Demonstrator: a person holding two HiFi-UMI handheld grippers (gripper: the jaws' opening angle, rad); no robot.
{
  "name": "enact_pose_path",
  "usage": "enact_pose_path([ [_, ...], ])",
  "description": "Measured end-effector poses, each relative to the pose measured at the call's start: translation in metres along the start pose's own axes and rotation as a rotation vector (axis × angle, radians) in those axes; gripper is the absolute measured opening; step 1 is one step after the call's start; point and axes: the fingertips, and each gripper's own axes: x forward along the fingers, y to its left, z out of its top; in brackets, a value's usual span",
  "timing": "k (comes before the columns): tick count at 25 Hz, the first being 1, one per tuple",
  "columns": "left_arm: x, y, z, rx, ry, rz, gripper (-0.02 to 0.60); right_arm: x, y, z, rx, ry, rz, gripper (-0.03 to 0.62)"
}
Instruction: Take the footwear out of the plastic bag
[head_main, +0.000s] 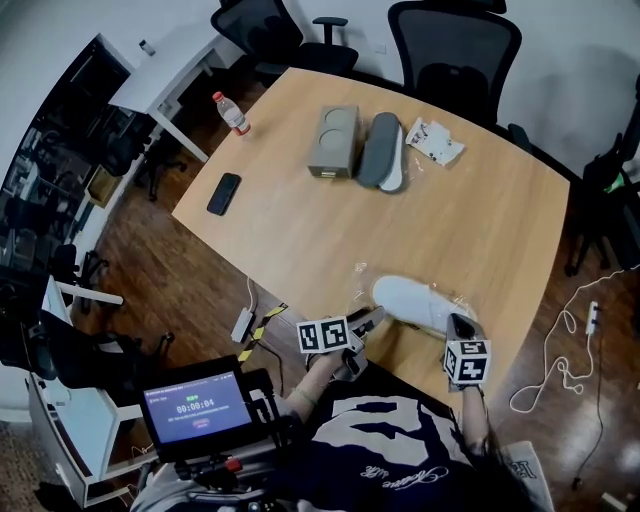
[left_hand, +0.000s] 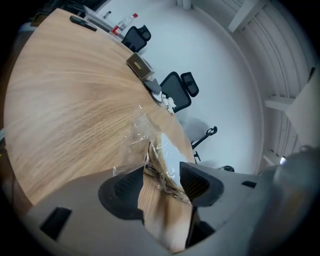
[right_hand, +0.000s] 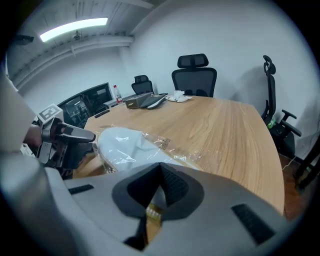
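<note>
Both ends of the slippery plastic bag, holding a light white shoe at the tabletop's near edge, look pinchable to us: left gripper fingers wide around film, right gripper fingers closed.

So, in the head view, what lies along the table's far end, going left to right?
Water bottle → grey box → grey slipper → white packet.
</note>
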Motion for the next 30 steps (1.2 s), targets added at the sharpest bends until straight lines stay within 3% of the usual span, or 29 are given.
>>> enact_pose_path([
  [10, 0.03, -0.004, 0.029, -0.279, -0.074, -0.21, 0.215, 0.005, -0.005, 0.001, 0.106, 0.004, 0.092, -0.004],
  [13, 0.034, -0.005, 0.033, -0.27, -0.078, -0.188, 0.211, 0.002, -0.004, 0.002, 0.102, -0.005, 0.098, -0.004],
  [16, 0.037, -0.001, 0.03, -0.245, -0.061, -0.124, 0.097, -0.002, -0.003, 0.002, 0.124, -0.024, 0.113, -0.003],
  [20, 0.038, -0.001, 0.029, -0.229, -0.057, -0.11, 0.066, -0.011, -0.003, 0.001, 0.216, -0.042, 0.158, -0.003],
  [25, 0.039, 0.01, 0.034, -0.311, -0.067, -0.103, 0.057, -0.04, -0.029, -0.002, 0.31, -0.105, 0.157, -0.003],
  [27, 0.039, 0.012, 0.035, -0.328, -0.066, -0.107, 0.057, -0.049, -0.039, -0.01, 0.337, -0.1, 0.202, 0.168],
  [30, 0.04, 0.011, 0.035, -0.323, -0.062, -0.104, 0.055, -0.055, -0.053, -0.02, 0.333, -0.069, 0.252, 0.169],
])
